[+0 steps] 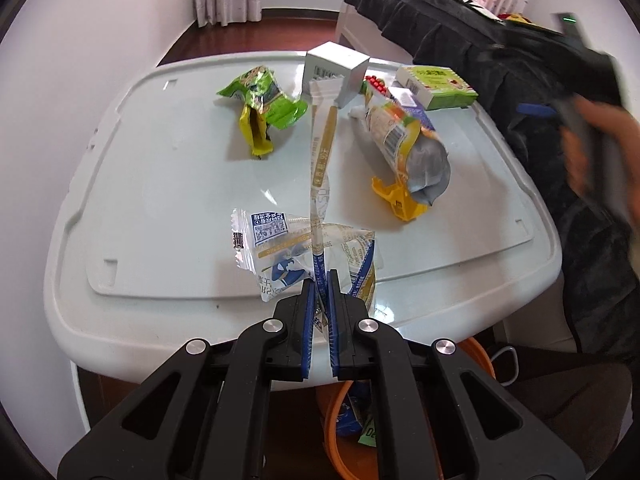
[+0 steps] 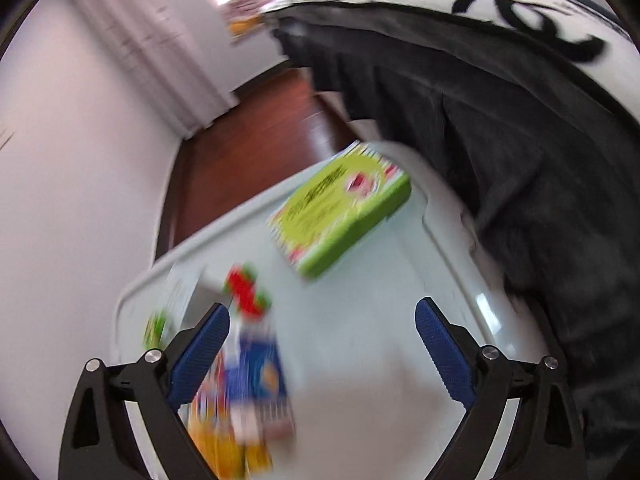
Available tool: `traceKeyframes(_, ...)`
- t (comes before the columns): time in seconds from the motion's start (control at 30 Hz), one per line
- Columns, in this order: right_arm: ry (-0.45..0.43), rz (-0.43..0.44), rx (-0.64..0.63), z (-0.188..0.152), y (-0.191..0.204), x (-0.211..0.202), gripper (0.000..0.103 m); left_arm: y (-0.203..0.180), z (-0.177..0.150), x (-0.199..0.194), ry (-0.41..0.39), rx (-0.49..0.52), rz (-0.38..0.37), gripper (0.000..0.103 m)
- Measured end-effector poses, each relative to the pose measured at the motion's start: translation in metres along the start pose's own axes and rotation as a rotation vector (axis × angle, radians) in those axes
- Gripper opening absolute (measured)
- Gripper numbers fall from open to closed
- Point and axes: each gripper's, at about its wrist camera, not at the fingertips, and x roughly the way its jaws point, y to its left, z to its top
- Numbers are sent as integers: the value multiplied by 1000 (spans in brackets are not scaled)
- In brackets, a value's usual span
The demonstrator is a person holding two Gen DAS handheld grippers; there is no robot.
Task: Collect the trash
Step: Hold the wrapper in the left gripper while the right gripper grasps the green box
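Left gripper (image 1: 320, 280), above the near edge of the white lid (image 1: 180, 184), pinches a clear wrapper (image 1: 316, 200) at one end: light, limp, probably slippery. Right gripper (image 2: 322, 320) hovers, jaws spread, empty.

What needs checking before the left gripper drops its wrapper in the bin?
1. Left gripper shut on wrapper: ok.
2. Wrapper lifted off table: cannot tell; a second clear wrapper lies right beside it.
3. Orange bin in view below the table edge: ok.
4. Bin directly under wrapper: not ok, it sits nearer the camera.
5. Right gripper open and empty: ok.
6. Right view sharp: not ok, blurred.
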Motion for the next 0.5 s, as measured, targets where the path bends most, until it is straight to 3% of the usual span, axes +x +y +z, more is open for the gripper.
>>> traceKeyframes(0.2, 6, -146, 163, 33, 1, 53, 93, 3, 3, -2, -12, 47, -7, 6)
traceKeyframes(0.5, 2, -348, 272, 54, 9, 101, 97, 10, 3, 4, 2, 35, -37, 6)
